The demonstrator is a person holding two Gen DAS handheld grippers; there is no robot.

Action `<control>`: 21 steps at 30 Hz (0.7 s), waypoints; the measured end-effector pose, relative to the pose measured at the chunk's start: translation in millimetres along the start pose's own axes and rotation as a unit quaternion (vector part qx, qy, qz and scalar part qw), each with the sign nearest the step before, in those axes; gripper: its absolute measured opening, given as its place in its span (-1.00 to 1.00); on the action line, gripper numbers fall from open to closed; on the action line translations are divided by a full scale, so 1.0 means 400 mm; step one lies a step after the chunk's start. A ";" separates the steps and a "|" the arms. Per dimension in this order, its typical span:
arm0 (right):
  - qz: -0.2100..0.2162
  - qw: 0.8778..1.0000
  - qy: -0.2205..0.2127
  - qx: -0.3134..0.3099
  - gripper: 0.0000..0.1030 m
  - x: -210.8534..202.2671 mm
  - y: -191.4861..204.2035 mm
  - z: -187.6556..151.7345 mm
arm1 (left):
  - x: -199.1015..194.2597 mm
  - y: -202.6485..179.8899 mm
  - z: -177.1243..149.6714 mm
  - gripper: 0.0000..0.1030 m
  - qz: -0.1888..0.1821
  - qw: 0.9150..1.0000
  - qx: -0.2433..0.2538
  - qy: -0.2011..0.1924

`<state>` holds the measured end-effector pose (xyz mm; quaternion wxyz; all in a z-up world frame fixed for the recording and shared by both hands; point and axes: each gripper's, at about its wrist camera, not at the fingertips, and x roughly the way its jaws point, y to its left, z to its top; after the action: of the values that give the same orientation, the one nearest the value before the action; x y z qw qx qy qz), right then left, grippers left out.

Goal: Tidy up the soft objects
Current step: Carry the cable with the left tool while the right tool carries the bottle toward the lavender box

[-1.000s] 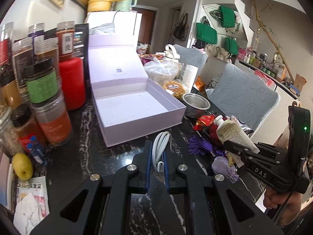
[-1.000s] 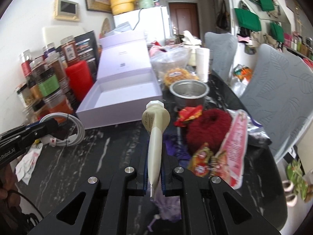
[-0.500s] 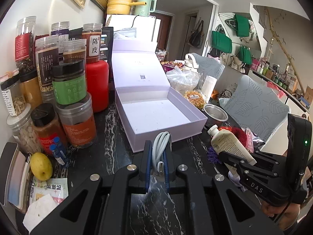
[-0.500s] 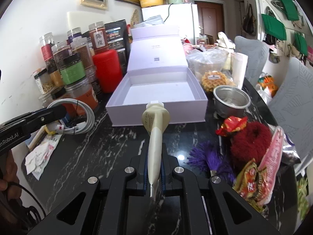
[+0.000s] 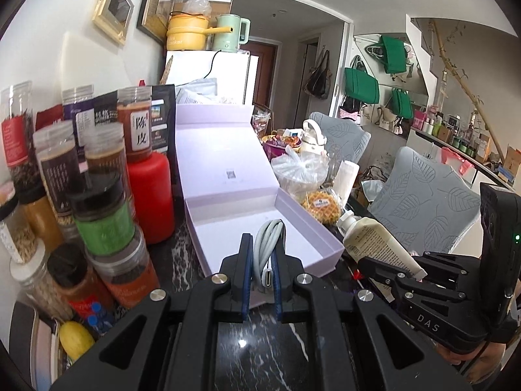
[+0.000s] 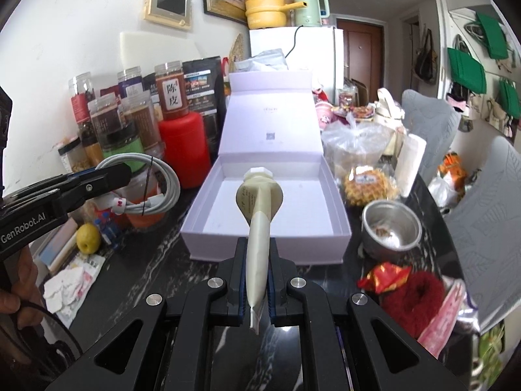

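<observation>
While both loads hang in the air short of the open lilac cardboard gift box [image 6: 265,195], the step in hand reads as the carry-in: two items lifted, neither yet deposited. Landmark for all places: the box.

Left of the box: the left claw [image 6: 107,176] is clenched on a coiled pale grey charging cable [image 6: 153,184], tied with a thin black band; the coil hangs above the counter's [image 6: 146,260] edge, beside the box's left wall and in front of the stacked clear plastic spice jars [image 6: 130,137].

Centre, at the box's near wall: the right claw [image 6: 255,280] is clenched on the crimped tail of a cream plastic squeeze tube [image 6: 259,202]; its white cap points over the box's bare floor.

Right of the box: a fuzzy dark red knitted ball [image 6: 413,299] lies on the counter, untouched.

Judgement, next move: advance each claw over the box's near rim, lower, then release. The cable may spring open; set it flat in a corner.
</observation>
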<state>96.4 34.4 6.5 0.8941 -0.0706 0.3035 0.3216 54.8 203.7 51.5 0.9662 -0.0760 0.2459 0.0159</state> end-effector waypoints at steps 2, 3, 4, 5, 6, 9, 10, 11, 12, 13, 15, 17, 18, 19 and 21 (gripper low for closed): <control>0.000 1.000 -0.006 -0.002 -0.81 -0.001 -0.006 0.029 | 0.006 0.000 0.022 -0.79 0.003 1.000 0.002 -0.006; 0.000 1.000 -0.008 -0.003 -0.81 -0.001 -0.008 0.041 | 0.009 -0.002 0.035 -0.79 0.006 1.000 0.006 -0.011; -0.001 1.000 -0.011 -0.004 -0.81 -0.001 -0.010 0.054 | 0.012 -0.002 0.048 -0.79 0.008 1.000 0.009 -0.015; -0.004 1.000 -0.014 -0.006 -0.81 -0.002 -0.013 0.071 | 0.015 -0.002 0.056 -0.78 0.009 1.000 0.010 -0.018; -0.005 1.000 -0.017 -0.007 -0.81 -0.001 -0.015 0.082 | 0.019 -0.002 0.066 -0.78 0.007 1.000 0.012 -0.019; -0.011 1.000 -0.026 -0.010 -0.81 0.000 -0.022 0.123 | 0.039 0.002 0.098 -0.79 -0.001 1.000 0.011 -0.023; -0.013 0.999 -0.030 -0.011 -0.81 0.001 -0.025 0.138 | 0.046 0.003 0.107 -0.79 -0.001 1.000 0.011 -0.024; -0.014 0.999 -0.032 -0.011 -0.81 0.001 -0.028 0.148 | 0.053 0.005 0.117 -0.79 0.000 1.000 0.011 -0.027; -0.016 0.999 -0.034 -0.011 -0.81 0.003 -0.031 0.161 | 0.059 0.006 0.126 -0.79 0.001 1.000 0.010 -0.029; -0.018 0.999 -0.037 -0.011 -0.81 0.004 -0.034 0.172 | 0.067 0.007 0.139 -0.79 0.001 0.999 0.012 -0.032; -0.021 0.999 -0.041 -0.012 -0.81 0.011 -0.039 0.196 | 0.079 0.007 0.158 -0.79 0.003 0.999 0.016 -0.039; -0.025 0.999 -0.044 -0.013 -0.81 0.019 -0.041 0.214 | 0.090 0.006 0.178 -0.79 0.006 0.999 0.020 -0.045; -0.028 0.999 -0.045 -0.014 -0.81 0.025 -0.043 0.224 | 0.095 0.005 0.186 -0.79 0.007 0.999 0.022 -0.048; -0.029 0.998 -0.045 -0.014 -0.81 0.029 -0.046 0.233 | 0.106 0.004 0.197 -0.79 0.009 0.998 0.025 -0.051; -0.032 0.998 -0.047 -0.011 -0.81 0.042 -0.054 0.250 | 0.125 0.003 0.211 -0.79 0.012 0.998 0.028 -0.052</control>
<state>169.6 58.5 75.8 0.9163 -0.0749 0.2551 0.2993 138.4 217.6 100.6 0.9792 -0.0453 0.1962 0.0242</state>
